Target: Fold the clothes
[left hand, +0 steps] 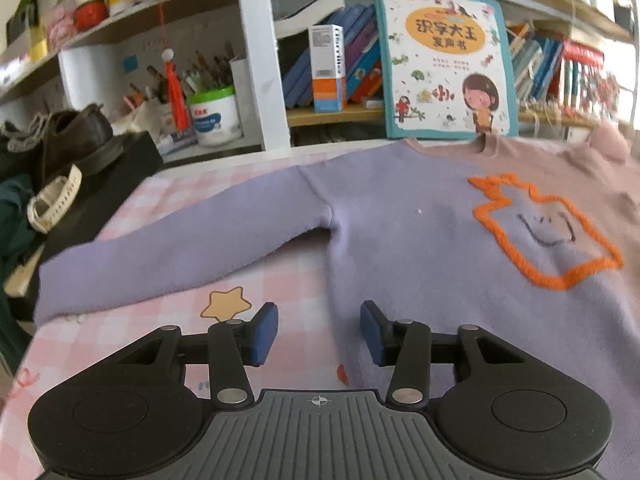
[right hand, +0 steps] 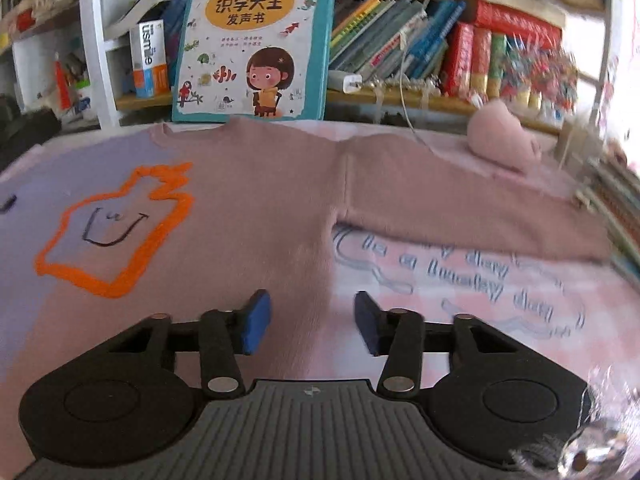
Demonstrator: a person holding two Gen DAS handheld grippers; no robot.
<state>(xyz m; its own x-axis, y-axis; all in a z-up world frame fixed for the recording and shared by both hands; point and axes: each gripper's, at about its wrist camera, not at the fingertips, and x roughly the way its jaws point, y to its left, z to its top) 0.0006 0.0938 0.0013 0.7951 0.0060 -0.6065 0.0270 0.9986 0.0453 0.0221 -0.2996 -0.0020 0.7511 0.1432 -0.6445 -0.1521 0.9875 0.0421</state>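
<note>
A two-tone sweater lies flat, face up, on a pink checked cloth. Its lilac half (left hand: 400, 240) fills the left wrist view and its dusty pink half (right hand: 260, 200) fills the right wrist view. An orange outlined patch with a smiley (left hand: 548, 232) sits on the chest and also shows in the right wrist view (right hand: 116, 232). The lilac sleeve (left hand: 160, 256) stretches out left. The pink sleeve (right hand: 460, 208) stretches out right. My left gripper (left hand: 319, 332) is open over the sweater's left side edge. My right gripper (right hand: 312, 320) is open over its right side edge.
A children's book (left hand: 444, 60) leans on the bookshelf behind the collar. A brown shoe (left hand: 76, 136) and a white watch (left hand: 52, 200) rest on a black box at left. A pink plush toy (right hand: 504, 140) and a white cable (right hand: 412, 80) are at back right.
</note>
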